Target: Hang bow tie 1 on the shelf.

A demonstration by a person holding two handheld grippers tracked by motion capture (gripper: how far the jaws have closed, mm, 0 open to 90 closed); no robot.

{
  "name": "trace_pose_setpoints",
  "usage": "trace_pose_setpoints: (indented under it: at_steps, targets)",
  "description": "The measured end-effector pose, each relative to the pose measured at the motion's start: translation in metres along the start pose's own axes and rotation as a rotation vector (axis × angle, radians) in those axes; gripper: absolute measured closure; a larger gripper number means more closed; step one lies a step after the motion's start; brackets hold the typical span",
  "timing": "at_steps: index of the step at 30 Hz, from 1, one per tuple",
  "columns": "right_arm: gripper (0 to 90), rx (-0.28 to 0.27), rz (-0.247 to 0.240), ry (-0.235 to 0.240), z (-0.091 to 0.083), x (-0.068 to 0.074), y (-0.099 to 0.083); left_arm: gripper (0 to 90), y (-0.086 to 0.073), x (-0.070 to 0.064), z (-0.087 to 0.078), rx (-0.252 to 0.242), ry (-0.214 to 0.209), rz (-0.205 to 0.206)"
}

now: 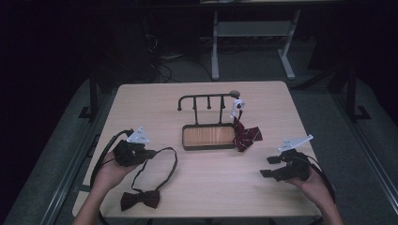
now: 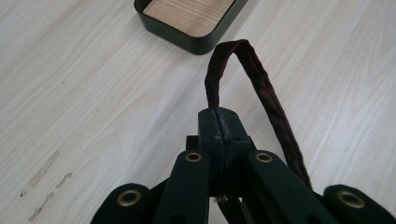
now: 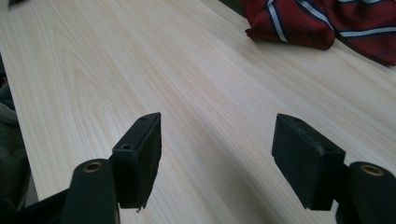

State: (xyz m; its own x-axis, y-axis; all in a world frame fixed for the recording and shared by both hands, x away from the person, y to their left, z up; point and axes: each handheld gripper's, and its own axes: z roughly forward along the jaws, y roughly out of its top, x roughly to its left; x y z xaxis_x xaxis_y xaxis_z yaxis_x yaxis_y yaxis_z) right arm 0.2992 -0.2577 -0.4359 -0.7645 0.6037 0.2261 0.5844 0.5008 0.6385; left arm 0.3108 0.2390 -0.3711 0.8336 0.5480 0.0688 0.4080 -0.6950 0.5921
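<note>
Jaws of the left gripper (image 1: 149, 153) are pressed together on the thin dark maroon fabric neck strap (image 2: 261, 84) of a dark bow tie (image 1: 140, 199), whose bow lies flat on the pale wooden table (image 1: 206, 187) near the person's edge, just in front of the left hand (image 1: 109, 172). From the clamped spot the strap arches up in a loop and runs back past the gripper toward the bow. The right gripper (image 1: 269, 166), held in the right hand (image 1: 313, 183) on the far side of the table, has its jaws spread wide with nothing between them, hovering low over bare wood. Ahead of it lies a red striped bow tie (image 3: 322, 23), draped against the right end of a shallow dark-rimmed tray with a wooden floor (image 1: 184, 136). Behind the tray stands a black metal rack with hooks (image 1: 206, 99).
</note>
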Motion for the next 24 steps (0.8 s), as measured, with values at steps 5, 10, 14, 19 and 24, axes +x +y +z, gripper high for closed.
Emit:
trace_pose_setpoints:
  at_steps: [5, 10, 14, 19, 24]
  targets:
    - [32.9, -0.008, -0.005, 0.000, 0.000, 0.000, 0.000, 89.8, 0.004, -0.001, -0.004, -0.010, -0.016, 0.004]
    - [33.0, -0.010, -0.003, -0.002, -0.001, 0.000, 0.000, 89.9, 0.009, -0.001, -0.009, -0.015, -0.024, 0.017]
    - [32.9, -0.012, 0.000, -0.003, -0.002, 0.000, 0.000, 89.9, 0.013, -0.001, -0.013, -0.012, -0.021, 0.027]
    - [32.9, -0.013, -0.001, -0.001, -0.002, 0.000, 0.000, 90.0, 0.020, -0.002, -0.019, -0.013, -0.019, 0.048]
    - [32.9, -0.011, -0.008, -0.002, -0.001, 0.000, 0.000, 90.0, 0.026, -0.003, -0.024, -0.022, -0.023, 0.054]
